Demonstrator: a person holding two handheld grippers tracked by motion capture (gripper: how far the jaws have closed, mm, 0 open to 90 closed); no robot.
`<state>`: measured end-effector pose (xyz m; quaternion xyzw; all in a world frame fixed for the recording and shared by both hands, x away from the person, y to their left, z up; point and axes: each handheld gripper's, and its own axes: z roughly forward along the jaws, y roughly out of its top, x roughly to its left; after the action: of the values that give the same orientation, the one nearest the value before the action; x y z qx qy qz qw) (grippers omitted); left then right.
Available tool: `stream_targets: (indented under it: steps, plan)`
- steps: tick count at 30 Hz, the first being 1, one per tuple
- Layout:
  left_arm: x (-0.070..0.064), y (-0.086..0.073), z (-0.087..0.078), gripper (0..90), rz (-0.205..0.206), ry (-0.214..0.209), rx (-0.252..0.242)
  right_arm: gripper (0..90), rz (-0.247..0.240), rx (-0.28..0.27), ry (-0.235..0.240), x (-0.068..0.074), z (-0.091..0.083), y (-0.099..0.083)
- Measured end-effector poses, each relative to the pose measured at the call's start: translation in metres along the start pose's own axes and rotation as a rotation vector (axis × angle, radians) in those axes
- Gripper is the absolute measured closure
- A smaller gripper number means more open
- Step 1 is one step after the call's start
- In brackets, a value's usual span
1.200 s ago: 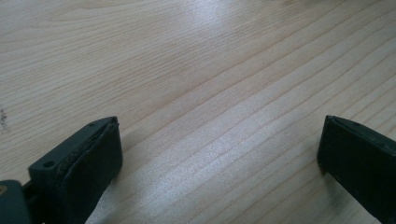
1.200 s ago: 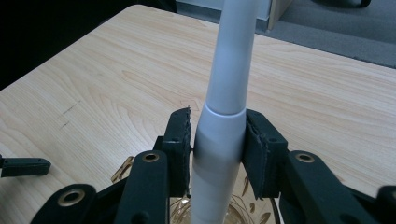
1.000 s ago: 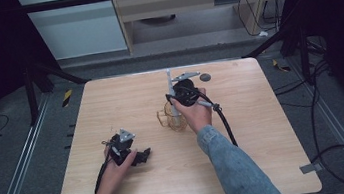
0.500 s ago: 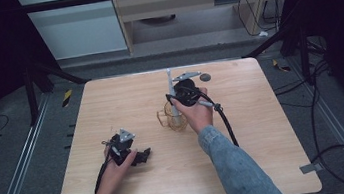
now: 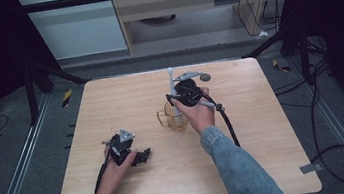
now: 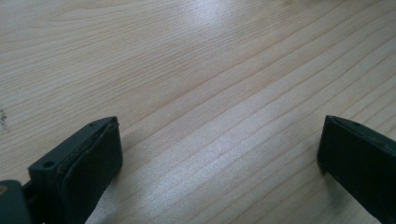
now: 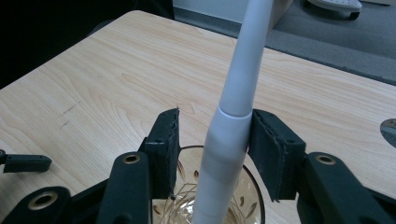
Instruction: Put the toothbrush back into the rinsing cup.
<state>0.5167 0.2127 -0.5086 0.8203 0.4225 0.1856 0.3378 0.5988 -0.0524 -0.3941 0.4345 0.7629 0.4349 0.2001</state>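
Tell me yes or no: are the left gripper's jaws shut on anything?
No: the left gripper has its jaws wide apart, with bare wooden table between them.

No readable text, label, brand, number or sign anywhere in the three views.
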Motion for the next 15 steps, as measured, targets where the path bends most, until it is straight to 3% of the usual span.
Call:
stream_targets:
  steps: [15]
  plan:
    - [0.000,0.000,0.000,0.0,0.000,0.000,0.000,52.3,-0.006,-0.004,-0.004,-0.004,-0.012,-0.002]
